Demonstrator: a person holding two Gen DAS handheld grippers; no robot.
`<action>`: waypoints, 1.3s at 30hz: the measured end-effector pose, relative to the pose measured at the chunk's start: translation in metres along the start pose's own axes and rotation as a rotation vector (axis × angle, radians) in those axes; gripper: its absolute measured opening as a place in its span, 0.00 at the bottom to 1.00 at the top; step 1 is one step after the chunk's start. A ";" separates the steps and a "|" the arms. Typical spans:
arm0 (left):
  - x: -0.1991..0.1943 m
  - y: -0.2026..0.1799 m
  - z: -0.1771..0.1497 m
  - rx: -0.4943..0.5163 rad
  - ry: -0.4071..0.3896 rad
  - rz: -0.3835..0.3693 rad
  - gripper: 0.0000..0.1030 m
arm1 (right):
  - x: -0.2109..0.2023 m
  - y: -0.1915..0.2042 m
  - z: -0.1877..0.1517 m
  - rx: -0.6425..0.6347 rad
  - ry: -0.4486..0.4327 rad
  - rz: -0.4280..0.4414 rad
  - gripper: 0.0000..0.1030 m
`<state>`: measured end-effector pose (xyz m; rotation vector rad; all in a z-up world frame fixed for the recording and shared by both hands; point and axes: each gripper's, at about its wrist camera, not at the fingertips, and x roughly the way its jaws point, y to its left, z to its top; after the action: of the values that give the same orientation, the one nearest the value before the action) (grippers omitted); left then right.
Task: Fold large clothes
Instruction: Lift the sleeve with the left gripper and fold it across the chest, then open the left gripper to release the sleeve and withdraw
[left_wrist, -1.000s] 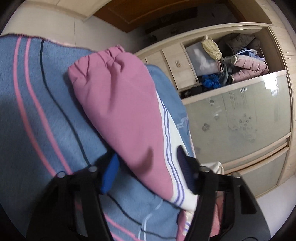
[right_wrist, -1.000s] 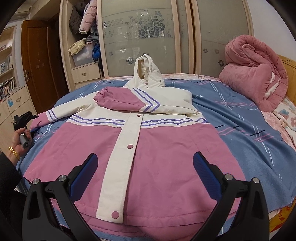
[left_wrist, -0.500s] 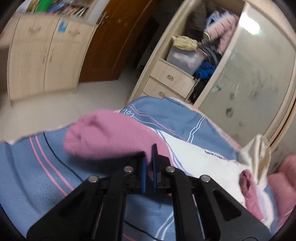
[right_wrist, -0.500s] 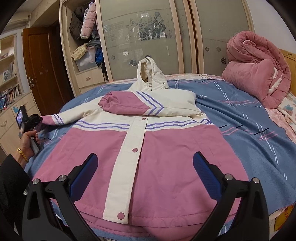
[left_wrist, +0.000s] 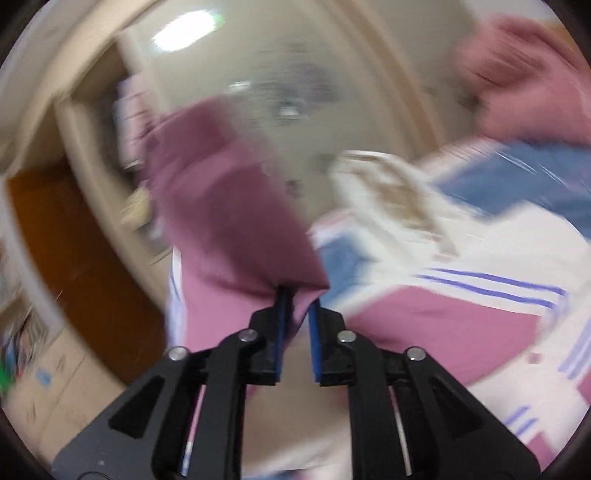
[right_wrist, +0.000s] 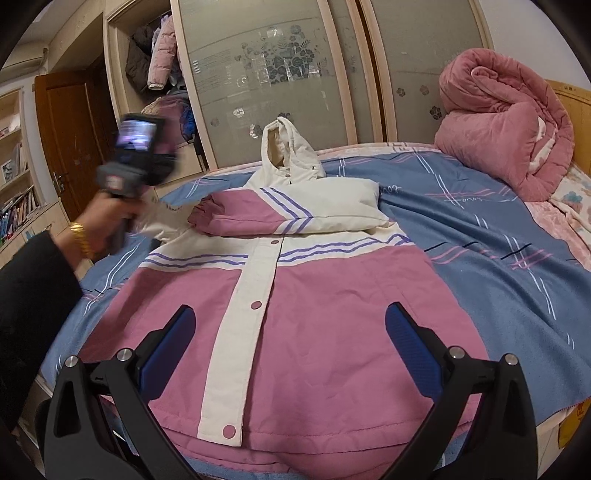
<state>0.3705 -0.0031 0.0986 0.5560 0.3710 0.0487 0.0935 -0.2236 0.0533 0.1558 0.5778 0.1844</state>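
A pink and cream hooded jacket (right_wrist: 332, 325) with purple stripes lies face up on the bed (right_wrist: 480, 266). One sleeve (right_wrist: 258, 214) is folded across its chest. My left gripper (left_wrist: 295, 299) pinches the pink cuff of the other sleeve (left_wrist: 229, 206) between its blue pads, lifted above the jacket; its jaws are opening slightly and the view is blurred. In the right wrist view a person's hand (right_wrist: 107, 221) carries that gripper at the left, above the jacket's shoulder. My right gripper (right_wrist: 290, 312) hangs open over the jacket's lower front, holding nothing.
A rolled pink quilt (right_wrist: 506, 133) sits at the bed's back right. A wardrobe with frosted sliding doors (right_wrist: 266, 74) stands behind the bed, with clothes in its open section. A brown door (right_wrist: 70, 140) and bookshelves are at the left.
The left gripper shut on the sleeve cuff lying at the bed's edge, then swung it up and across toward the jacket while rolling. The right gripper stayed over the hem.
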 end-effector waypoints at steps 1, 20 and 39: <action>0.005 -0.033 -0.002 0.052 0.016 -0.047 0.20 | 0.002 -0.001 -0.001 0.003 0.006 0.003 0.99; -0.202 -0.008 -0.106 -0.432 0.075 -0.199 0.98 | 0.009 -0.002 -0.005 -0.004 0.034 0.001 0.99; -0.262 -0.010 -0.144 -0.482 0.087 -0.253 0.98 | 0.004 0.008 -0.016 -0.049 -0.070 -0.075 0.99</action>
<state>0.0742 0.0230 0.0670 0.0281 0.4931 -0.0809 0.0866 -0.2133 0.0401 0.0923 0.5077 0.1196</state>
